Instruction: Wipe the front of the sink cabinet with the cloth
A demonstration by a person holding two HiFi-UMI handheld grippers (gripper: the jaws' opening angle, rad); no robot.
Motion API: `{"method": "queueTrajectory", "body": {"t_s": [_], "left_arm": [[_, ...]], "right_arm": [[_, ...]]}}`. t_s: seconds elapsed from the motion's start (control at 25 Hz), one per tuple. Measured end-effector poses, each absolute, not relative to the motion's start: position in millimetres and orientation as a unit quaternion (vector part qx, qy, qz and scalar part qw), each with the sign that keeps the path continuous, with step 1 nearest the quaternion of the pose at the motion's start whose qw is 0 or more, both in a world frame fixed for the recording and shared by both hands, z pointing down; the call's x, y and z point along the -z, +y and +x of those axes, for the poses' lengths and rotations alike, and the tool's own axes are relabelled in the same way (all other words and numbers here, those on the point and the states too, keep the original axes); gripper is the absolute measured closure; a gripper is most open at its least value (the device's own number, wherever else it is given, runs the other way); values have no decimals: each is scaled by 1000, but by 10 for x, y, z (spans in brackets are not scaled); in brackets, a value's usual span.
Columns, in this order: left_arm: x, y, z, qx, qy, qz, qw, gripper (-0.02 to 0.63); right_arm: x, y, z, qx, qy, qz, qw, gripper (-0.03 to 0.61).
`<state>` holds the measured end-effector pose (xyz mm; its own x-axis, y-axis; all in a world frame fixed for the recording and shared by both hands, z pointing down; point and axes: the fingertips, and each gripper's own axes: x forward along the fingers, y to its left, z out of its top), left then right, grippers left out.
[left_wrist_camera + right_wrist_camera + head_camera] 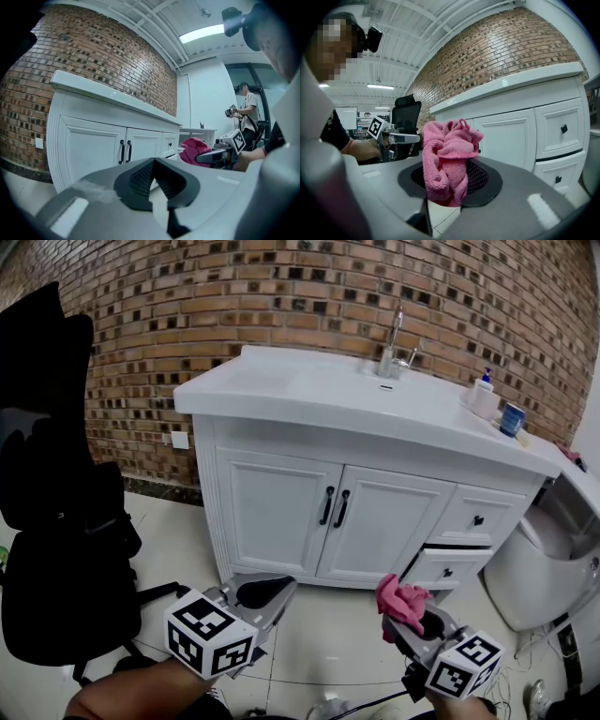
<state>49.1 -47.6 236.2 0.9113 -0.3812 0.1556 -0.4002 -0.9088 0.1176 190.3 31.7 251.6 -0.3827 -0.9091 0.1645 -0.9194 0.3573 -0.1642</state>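
Logged right gripper (413, 622) clamped on a bunched pink cloth (400, 600), wad standing up out of the jaws. Logged left gripper (274, 591) closed at the tips, holding nothing.

Judged step in hand as bringing cloth to the cabinet (272, 512) front. Advised pressing the wad flat on a door panel, sweeping top to bottom in overlapping passes, skirting the black handles (335, 507), minding the ajar lower drawer (441, 570), and gripping firmly lest the cloth slip.

Found cloth well apart from the doors, not yet touching, and off to the right of the left gripper.
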Motion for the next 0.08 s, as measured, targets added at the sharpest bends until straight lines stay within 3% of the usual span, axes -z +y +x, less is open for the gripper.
{"method": "queueTrajectory", "body": {"t_s": [0.08], "left_arm": [[-2362,-492,492,-64,-201,975,74,611]], "right_arm": [[-2518,300,1904,-115,-823,555,22,436]]}}
